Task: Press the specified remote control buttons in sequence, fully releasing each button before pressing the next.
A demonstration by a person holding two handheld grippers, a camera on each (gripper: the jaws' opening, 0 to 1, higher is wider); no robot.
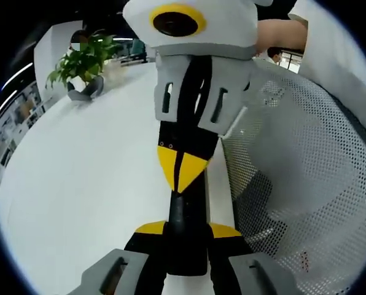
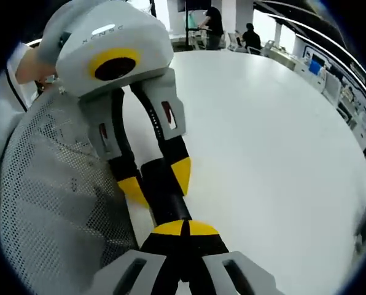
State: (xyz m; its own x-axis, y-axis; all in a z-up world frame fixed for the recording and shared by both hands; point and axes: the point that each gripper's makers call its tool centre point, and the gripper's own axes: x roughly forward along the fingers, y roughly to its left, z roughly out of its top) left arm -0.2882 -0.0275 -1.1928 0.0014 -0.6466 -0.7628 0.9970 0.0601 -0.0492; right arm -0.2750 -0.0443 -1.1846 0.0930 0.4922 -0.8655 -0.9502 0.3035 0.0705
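Left gripper view: remote (image 1: 186,212) clamped for a press, just beside the mesh chair (image 1: 293,172).
The left gripper (image 1: 186,232) had its jaws shut across the slim black remote above the white worktop (image 1: 97,184). The right gripper (image 1: 180,172), jaws closed, met its far end. Light, rigid and probably slick, it looked best gripped by its long edges.
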